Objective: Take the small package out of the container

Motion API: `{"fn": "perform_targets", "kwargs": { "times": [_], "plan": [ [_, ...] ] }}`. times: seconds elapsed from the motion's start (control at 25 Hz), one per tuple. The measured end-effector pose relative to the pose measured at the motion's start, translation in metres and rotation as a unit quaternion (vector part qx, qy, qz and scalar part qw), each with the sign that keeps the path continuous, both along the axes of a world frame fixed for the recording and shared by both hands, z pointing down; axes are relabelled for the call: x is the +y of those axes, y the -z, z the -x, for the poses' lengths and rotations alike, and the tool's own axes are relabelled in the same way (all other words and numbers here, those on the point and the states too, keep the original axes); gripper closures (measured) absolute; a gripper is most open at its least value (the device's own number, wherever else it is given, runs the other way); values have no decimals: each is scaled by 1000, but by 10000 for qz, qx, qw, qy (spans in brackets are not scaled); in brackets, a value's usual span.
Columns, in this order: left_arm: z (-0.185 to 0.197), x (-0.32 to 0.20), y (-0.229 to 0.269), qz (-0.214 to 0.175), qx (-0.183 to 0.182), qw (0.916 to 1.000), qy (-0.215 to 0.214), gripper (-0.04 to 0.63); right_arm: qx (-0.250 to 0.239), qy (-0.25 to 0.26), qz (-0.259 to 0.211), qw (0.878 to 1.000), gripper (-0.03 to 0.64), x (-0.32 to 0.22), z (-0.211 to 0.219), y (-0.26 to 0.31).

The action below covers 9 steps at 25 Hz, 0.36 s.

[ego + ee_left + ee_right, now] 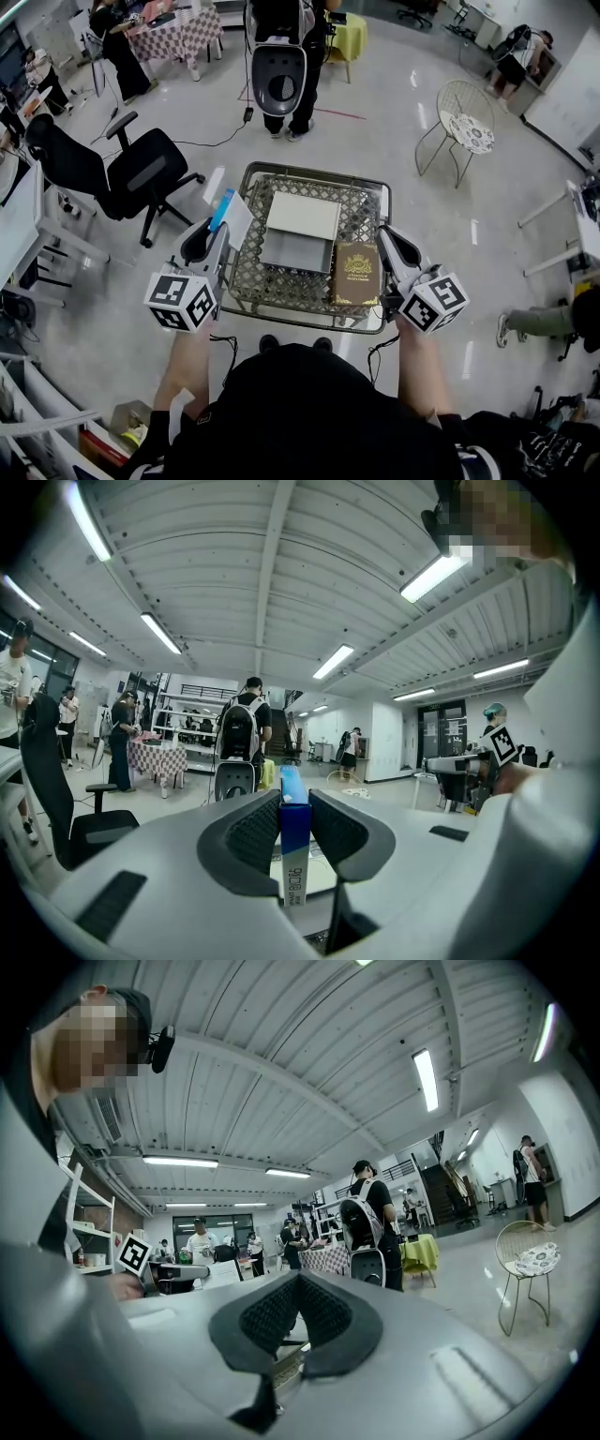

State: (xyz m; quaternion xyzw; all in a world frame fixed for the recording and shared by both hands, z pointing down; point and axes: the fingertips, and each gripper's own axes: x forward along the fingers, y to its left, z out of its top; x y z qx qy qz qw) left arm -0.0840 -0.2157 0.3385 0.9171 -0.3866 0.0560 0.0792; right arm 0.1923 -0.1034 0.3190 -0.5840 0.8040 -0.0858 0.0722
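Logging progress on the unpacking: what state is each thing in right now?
left gripper: shut on the small package
small package: upright between the jaws, by the wire basket's left rim
right gripper: jaws together, empty
brown book: closed, flat in the wire basket
white box: flat in the wire basket

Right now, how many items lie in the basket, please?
3: a white box at the back, a grey box before it, a book at right. Others may hide beneath.

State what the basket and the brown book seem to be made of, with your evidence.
Basket: probably metal wire, an open lattice with a thin rim. Book: perhaps a card or leather-look cover, matt brown with a gold emblem.
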Motion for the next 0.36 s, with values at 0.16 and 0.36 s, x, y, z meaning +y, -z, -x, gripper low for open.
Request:
{"fn": "perform_targets", "kwargs": {
  "times": [0.16,0.36],
  "plan": [
    [0,-1,-2,59,73,9999,-39,497,-18,-1,10,10000,609,-2,1,-1],
    [5,-4,0,25,42,10000,-10,497,-16,-12,-10,10000,609,-3,5,3]
  ]
}}
